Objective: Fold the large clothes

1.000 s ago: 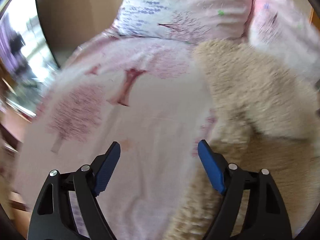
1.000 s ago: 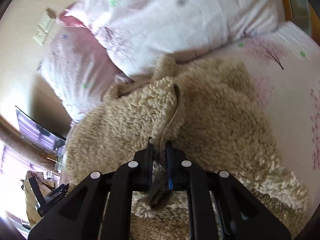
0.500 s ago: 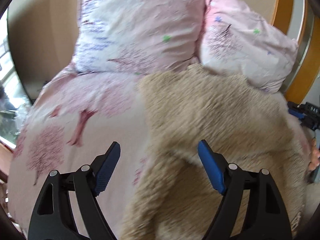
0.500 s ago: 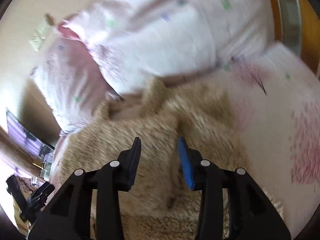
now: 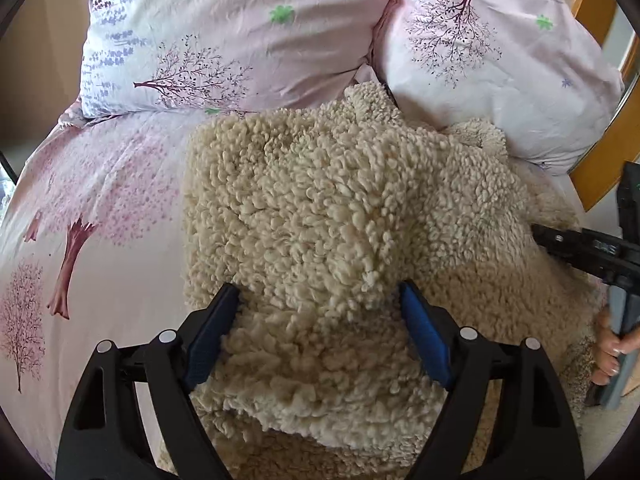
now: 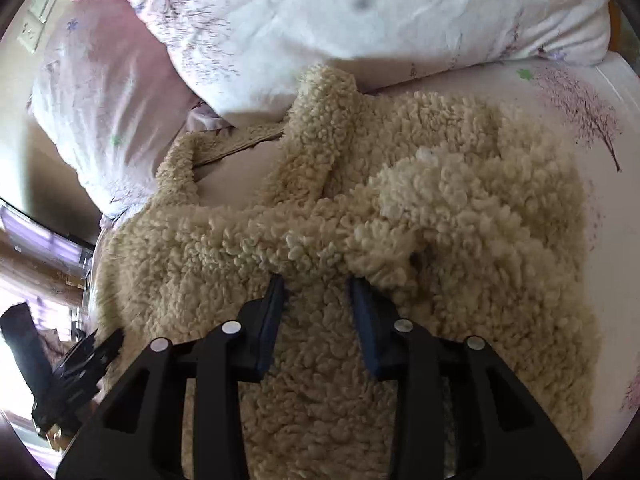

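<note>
A cream sherpa fleece jacket (image 5: pixel 320 216) lay partly folded on a tree-print bedsheet (image 5: pixel 100 216) below two pillows (image 5: pixel 224 32). The left gripper (image 5: pixel 320 320) hovered wide open over it, gripping nothing; the right gripper (image 6: pixel 318 312), jaws lately parted then narrowing slightly, held nothing.

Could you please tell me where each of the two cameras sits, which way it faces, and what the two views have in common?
Left wrist: sits on the left claw, looking down along its wide-open fingers at the fleece garment and two pillows; the right claw and a hand show at the right edge.
Right wrist: sits on the right claw, facing down at the same fleece from the other side; its jaws, just opened, hold nothing; the left claw shows lower left.
Shared: fleece, pillows, tree-print sheet.
</note>
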The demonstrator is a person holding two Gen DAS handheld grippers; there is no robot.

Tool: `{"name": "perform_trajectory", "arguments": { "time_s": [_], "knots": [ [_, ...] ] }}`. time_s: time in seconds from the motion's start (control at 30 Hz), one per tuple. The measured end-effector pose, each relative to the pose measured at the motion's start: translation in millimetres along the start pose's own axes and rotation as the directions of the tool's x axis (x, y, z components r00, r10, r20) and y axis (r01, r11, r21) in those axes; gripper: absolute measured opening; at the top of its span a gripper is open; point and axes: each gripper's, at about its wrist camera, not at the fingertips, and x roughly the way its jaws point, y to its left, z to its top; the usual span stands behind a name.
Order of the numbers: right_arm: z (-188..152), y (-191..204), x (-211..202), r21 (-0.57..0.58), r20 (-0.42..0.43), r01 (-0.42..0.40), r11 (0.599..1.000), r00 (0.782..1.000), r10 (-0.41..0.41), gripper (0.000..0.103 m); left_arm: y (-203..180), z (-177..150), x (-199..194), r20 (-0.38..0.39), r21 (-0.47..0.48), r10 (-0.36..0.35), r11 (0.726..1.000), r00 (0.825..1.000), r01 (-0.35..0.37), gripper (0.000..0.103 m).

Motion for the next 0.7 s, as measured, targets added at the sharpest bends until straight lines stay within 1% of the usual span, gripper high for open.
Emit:
{"name": "perform_trajectory", "arguments": {
  "time_s": [0.03,0.1,0.17,0.27,0.37,0.43,0.47,0.5,0.57,0.6,0.7],
  "knots": [
    [-4,-1,-9,-0.007,0.013,-0.013,1.0,1.0,0.013,0.037,2,-1,-4,0.009,-0.002,-0.012,1.0,1.0,0.012,0.082],
    [-21,-4,-35,-0.033,0.043,-0.07,0.997,0.997,0.072,0.04,10,-7,-20,0.034,0.002,-0.046,0.999,0.998,0.046,0.082],
    [-37,-4,-55,-0.069,0.062,-0.101,0.992,0.992,0.106,0.04,17,-14,-35,0.049,0.012,-0.055,0.998,0.997,0.054,0.082],
    [-55,-5,-69,-0.099,0.062,-0.125,0.987,0.989,0.131,0.04,27,-22,-50,0.061,0.022,-0.049,0.999,0.997,0.048,0.082],
    [-62,1,-70,-0.102,0.048,-0.154,0.983,0.986,0.159,0.04,33,-26,-50,0.038,0.02,-0.039,0.999,0.999,0.038,0.082],
    [-68,4,-64,-0.122,0.037,-0.141,0.983,0.989,0.146,0.04,34,-29,-44,0.026,0.022,-0.02,1.0,0.999,0.019,0.082],
    [-70,4,-61,-0.128,0.029,-0.122,0.984,0.992,0.127,0.04,35,-30,-40,0.019,0.015,-0.023,1.0,1.0,0.023,0.082],
    [-72,2,-53,-0.125,0.011,-0.096,0.987,0.995,0.098,0.038,36,-31,-38,0.012,0.008,-0.03,1.0,0.999,0.03,0.083],
    [-75,-4,-38,-0.105,-0.038,-0.072,0.992,0.997,0.068,0.036,38,-31,-32,-0.004,-0.007,-0.045,0.999,0.999,0.045,0.083],
    [-76,-8,-30,-0.09,-0.052,-0.076,0.993,0.996,0.071,0.036,39,-31,-29,-0.01,-0.012,-0.052,0.999,0.999,0.052,0.084],
    [-75,-10,-23,-0.08,-0.051,-0.077,0.994,0.996,0.073,0.036,38,-33,-23,-0.017,-0.017,-0.054,0.998,0.998,0.054,0.084]
  ]
}}
